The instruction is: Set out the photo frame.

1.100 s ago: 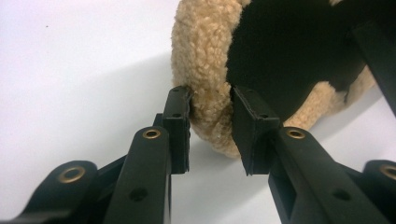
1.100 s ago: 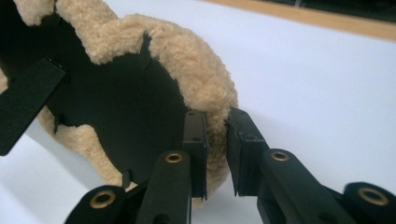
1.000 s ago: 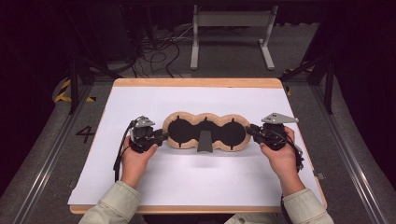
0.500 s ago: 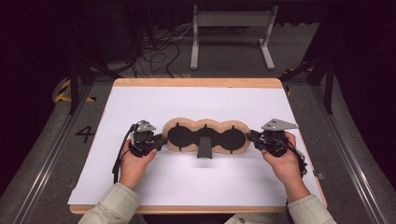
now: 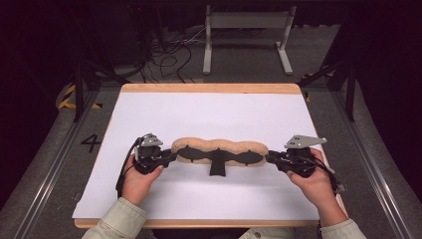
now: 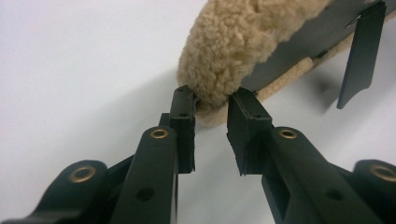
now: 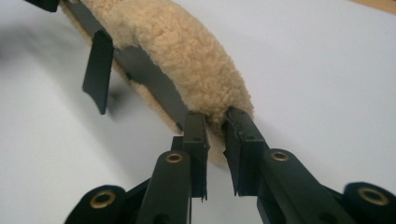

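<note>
We see a long fleece pad [image 5: 219, 147], tan and woolly on its outer face and black on its inner one, stretched between our 2 grippers over the white sheet [image 5: 214, 114] that covers the wooden table [image 5: 209, 88]. Its long axis runs straight across the table from our left to our right, parallel to the near edge, and it sits in the near half of the sheet. The woolly back faces away from us and upward, the black face tips toward us (in the high view it reads as a narrow dark band under the tan rim). 1 black strap [image 5: 217, 164] hangs from the middle of that dark face and points toward us.

The left gripper [image 6: 211, 105] has its jaws closed to a narrow gap on the pad's left end, the woolly edge pinched between the 2 tips; those jaws have just been closing. The right gripper [image 7: 215, 122] clamps the pad's right end in the same way, jaws narrow with the fleece edge between them. In both gripper views the pad rises off the sheet beyond the jaws.
</note>
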{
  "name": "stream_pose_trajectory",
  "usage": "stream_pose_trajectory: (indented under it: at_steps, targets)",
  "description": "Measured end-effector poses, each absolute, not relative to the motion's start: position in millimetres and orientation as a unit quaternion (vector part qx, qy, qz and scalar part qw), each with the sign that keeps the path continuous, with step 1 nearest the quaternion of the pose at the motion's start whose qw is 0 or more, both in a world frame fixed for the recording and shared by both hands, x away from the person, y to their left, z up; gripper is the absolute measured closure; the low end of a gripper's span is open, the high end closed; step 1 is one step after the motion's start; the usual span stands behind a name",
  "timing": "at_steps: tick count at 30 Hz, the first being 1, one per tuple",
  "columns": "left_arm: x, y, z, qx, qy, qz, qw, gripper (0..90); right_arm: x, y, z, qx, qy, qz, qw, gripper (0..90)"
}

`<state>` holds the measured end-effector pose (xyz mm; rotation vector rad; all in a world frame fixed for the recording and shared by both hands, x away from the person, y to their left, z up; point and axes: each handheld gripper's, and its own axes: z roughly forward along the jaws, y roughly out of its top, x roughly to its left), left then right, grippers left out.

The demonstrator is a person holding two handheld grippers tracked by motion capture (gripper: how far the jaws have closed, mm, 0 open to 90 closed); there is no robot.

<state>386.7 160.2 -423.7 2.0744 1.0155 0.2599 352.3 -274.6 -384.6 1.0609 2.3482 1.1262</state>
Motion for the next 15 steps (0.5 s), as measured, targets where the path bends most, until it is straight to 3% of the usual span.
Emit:
stream_pose_trajectory:
  at_steps: [4, 10, 15]
  targets:
    - [384, 164, -427, 0.807, 0.418, 0.077, 0.410, 75.5, 351, -279, -384, 0.368, 0.831, 0.395, 0.133, 79.1]
    - [376, 164, -428, 0.812, 0.413, 0.087, 0.403, 75.7, 348, -279, -381, 0.351, 0.848, 0.381, 0.113, 79.0]
    - [376, 167, -432, 0.807, 0.421, 0.066, 0.409, 75.0, 348, -280, -381, 0.351, 0.849, 0.383, 0.098, 73.8]
